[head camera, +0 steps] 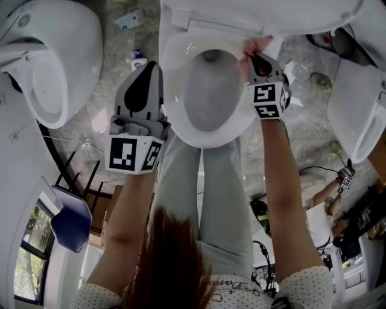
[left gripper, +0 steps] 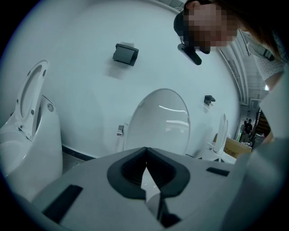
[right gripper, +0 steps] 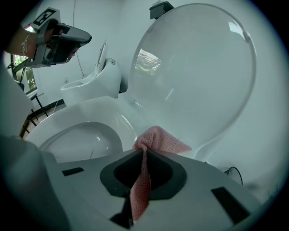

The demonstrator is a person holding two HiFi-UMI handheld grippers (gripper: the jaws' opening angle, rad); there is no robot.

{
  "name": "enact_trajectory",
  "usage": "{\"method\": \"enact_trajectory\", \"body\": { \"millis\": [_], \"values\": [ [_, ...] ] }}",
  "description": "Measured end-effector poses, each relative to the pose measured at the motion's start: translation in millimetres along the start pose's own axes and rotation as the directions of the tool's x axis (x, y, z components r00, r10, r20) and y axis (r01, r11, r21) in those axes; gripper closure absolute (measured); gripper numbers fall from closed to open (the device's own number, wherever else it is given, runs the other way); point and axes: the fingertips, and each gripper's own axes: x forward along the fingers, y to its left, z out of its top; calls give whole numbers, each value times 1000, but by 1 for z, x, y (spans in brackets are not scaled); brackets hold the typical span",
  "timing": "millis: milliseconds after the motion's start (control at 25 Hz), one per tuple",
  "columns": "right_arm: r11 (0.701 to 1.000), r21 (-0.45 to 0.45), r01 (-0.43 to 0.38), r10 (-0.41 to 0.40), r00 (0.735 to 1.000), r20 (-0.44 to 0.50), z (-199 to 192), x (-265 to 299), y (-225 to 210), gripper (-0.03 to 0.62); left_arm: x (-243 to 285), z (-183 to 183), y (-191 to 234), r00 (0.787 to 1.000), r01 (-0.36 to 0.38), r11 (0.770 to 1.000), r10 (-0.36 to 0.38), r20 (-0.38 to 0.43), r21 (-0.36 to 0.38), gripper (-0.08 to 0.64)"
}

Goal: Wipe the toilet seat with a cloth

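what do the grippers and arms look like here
The left gripper and right gripper have light grey bodies tapering to black-lined jaws. Each carries a white cube with black square markers. The forearms are bare below short white sleeves with small dots.

Behind the toilet seat (head camera: 174, 84), the lid (head camera: 259, 15) is cut off by the top edge; on it, the cloth (head camera: 258, 43) is largely hidden by the right hand-held gripper (head camera: 252, 59).

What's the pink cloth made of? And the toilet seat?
The pink cloth looks like soft knitted or woven fabric: fine mesh texture, limp folds. The toilet seat looks like hard, glossy white plastic or ceramic, can't tell which: smooth, with shiny highlights.
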Motion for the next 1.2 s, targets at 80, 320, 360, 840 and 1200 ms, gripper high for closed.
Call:
{"method": "enact_trajectory", "body": {
  "millis": [80, 320, 360, 840, 1200],
  "values": [
    [1000, -19, -4, 4, 1000, -19, -8, -4, 2, 557, -1, 0, -2, 1000, 1, 1000, -1, 0, 0, 561],
    [999, -42, -26, 24, 998, -61, -30, -17, 10, 557, -3, 0, -4, 1000, 4, 1000, -4, 4, 0, 561],
    [999, -38, -27, 25, 998, -64, -33, -18, 11, 557, -3, 0, -4, 1000, 4, 1000, -4, 5, 0, 561],
    [997, 44, -69, 73, 991, -108, -48, -32, 15, 555, -9, -5, -6, 1000, -2, 1000, 2, 0, -4, 561],
    [969, -5, -247, 244, 961, -128, -63, -44, 23, 557, -9, -6, -10, 1000, -6, 1000, 6, 3, -3, 561]
  ]
}}
